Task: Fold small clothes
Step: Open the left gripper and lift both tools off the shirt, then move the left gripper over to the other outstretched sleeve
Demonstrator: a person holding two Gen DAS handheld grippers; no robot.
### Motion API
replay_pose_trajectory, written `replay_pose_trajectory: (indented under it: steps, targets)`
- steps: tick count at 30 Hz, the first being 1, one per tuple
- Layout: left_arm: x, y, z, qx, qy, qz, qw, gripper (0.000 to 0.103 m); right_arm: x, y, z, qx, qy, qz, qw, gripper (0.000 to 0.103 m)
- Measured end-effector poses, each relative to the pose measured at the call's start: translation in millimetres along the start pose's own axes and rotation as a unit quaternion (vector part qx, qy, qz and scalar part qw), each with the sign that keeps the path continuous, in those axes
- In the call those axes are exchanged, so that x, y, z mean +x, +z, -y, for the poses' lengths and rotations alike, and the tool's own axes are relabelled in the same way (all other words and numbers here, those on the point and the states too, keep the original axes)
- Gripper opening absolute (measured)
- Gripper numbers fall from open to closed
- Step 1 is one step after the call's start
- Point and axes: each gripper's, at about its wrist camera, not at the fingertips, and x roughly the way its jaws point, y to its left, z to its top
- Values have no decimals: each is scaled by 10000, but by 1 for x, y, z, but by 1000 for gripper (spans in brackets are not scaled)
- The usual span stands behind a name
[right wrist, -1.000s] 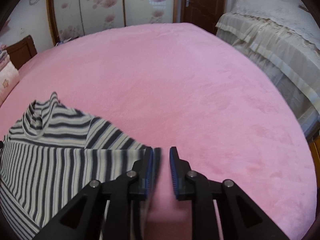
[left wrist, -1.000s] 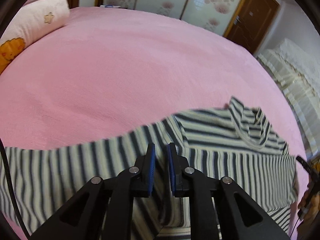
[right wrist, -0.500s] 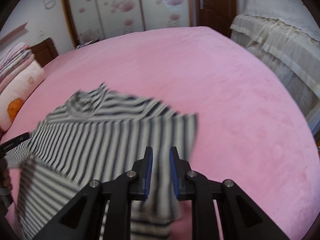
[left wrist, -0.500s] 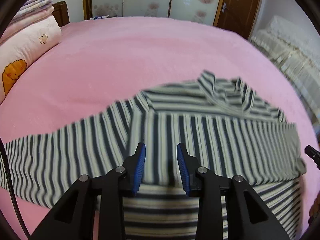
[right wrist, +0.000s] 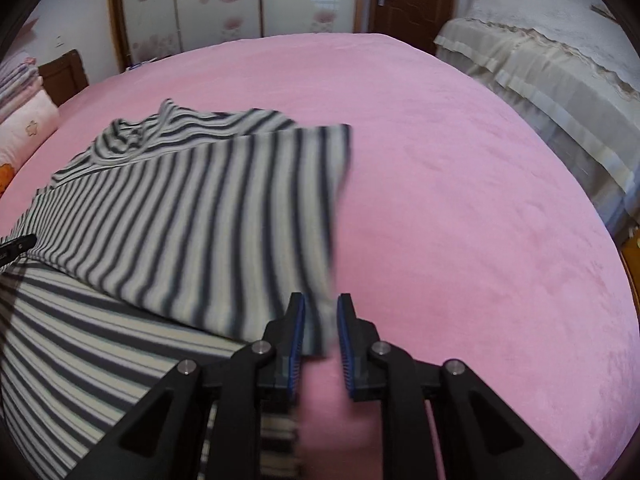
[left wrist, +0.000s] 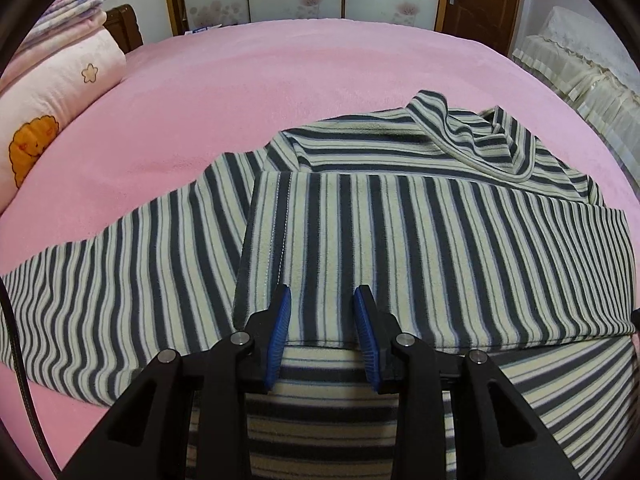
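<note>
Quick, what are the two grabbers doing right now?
Left gripper: open, just let go of the striped shirt.
Right gripper: shirt edge between its fingers; grip cannot be told.

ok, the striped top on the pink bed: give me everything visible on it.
The dark-and-cream striped fleecy top lies on the pink bedspread, high collar at the far end. One sleeve is folded flat across the chest; the other lies spread out sideways. The left gripper has just opened and now stands open above the folded sleeve. The right gripper has the edge of the fold between its fingers; blur hides whether they pinch it.

Striped shirt [left wrist: 400, 240] folded on pink bed [left wrist: 280, 80], left hand-held gripper [left wrist: 322, 320] parted
</note>
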Motion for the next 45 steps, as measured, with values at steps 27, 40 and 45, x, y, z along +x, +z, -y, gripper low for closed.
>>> replay_pose_trajectory:
  steps: [27,40,45]
  targets:
    - [-178,-15,38,-22,-130,945,9954,90,-142,-12,-32,376,524,398,9971,20]
    - [-281,-62,20,-161,-812,1466,9857,97,-220,-26,-68,199,878,790,9928,20]
    - [-301,-68,-12,-138,-517,1548,9865,97,-238,-23,-107,2,1088,908,9899,20]
